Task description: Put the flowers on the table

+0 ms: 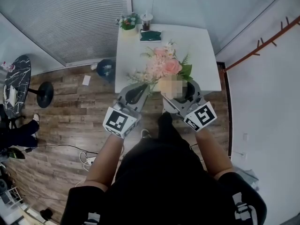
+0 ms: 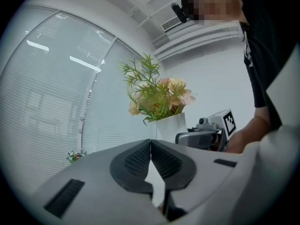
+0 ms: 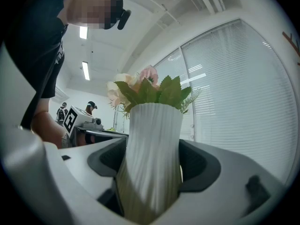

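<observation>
A bunch of pink and cream flowers (image 1: 161, 64) with green leaves stands in a white ribbed vase (image 3: 152, 158). My right gripper (image 1: 183, 93) is shut on the vase, its jaws pressed against both sides, and holds it upright in the air near the white table's (image 1: 201, 46) front edge. The flowers (image 3: 145, 90) rise above the vase rim. My left gripper (image 1: 137, 93) hovers just left of the bouquet, shut with nothing between its pads (image 2: 140, 161). From the left gripper view the vase (image 2: 171, 128) and the right gripper (image 2: 206, 132) appear ahead.
At the table's far edge stand a small potted plant (image 1: 128, 22), a cup (image 1: 146, 20) and a dark green pack (image 1: 150, 35). A round black side table (image 1: 16, 81) and a dark stool base (image 1: 45, 94) sit on the wooden floor at left. Cables (image 1: 86, 158) trail on the floor.
</observation>
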Available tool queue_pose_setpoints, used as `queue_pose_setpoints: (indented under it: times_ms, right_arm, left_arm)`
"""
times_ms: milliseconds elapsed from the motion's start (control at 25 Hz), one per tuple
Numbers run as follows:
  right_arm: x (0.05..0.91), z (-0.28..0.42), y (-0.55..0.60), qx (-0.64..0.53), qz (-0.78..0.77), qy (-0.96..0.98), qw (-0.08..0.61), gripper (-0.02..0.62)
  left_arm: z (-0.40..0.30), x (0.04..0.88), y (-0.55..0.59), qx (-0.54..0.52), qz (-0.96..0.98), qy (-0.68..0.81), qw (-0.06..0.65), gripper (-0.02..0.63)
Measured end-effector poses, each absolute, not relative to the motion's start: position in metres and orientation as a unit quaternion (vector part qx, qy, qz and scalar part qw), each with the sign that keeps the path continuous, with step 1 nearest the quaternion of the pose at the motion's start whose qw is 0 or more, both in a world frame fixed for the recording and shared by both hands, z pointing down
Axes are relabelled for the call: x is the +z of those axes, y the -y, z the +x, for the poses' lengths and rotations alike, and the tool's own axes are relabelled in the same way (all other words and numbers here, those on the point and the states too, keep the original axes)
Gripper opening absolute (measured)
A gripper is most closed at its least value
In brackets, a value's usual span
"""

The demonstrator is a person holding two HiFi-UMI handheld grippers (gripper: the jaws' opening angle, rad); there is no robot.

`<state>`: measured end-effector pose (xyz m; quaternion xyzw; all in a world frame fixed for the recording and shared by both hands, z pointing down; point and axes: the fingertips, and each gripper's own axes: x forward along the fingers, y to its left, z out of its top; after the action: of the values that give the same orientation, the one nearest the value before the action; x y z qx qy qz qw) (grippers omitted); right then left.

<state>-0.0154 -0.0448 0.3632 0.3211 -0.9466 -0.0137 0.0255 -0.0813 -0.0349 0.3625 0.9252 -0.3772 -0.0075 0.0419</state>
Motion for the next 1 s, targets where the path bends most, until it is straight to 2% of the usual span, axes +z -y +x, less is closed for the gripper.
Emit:
queue_pose_setpoints:
  times_ms: [1000]
  right_arm:
    - [0.421, -0.03, 0.247, -0.001, 0.272, 0.962, 0.011, 0.362]
  left_arm:
    - [-0.097, 0.415, 0.219, 0.015, 0.89, 0.454, 0.045, 0.014]
